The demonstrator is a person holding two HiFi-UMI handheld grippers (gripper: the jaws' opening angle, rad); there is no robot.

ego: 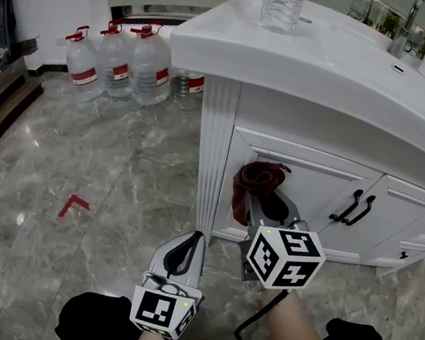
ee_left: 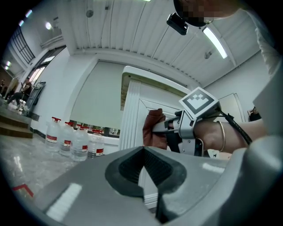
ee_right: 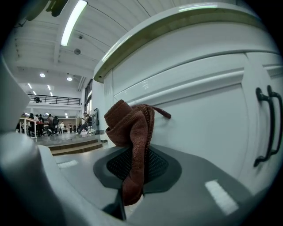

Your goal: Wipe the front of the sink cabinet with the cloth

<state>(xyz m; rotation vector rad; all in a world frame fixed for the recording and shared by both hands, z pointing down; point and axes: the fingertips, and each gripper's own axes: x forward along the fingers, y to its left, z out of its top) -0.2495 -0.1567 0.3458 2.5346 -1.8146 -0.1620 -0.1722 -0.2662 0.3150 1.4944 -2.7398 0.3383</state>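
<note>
The right tongs [ego: 257, 206] are squeezed tight on a brown cloth [ego: 257, 183]. The cloth is up against the left door [ego: 314, 193] of the white sink cabinet, near the door's top left corner. The left tongs [ego: 184, 251] are closed with nothing in them. They are nearer and just left of the right ones. Big water jugs [ego: 118, 65] stand on the floor, far left.
</note>
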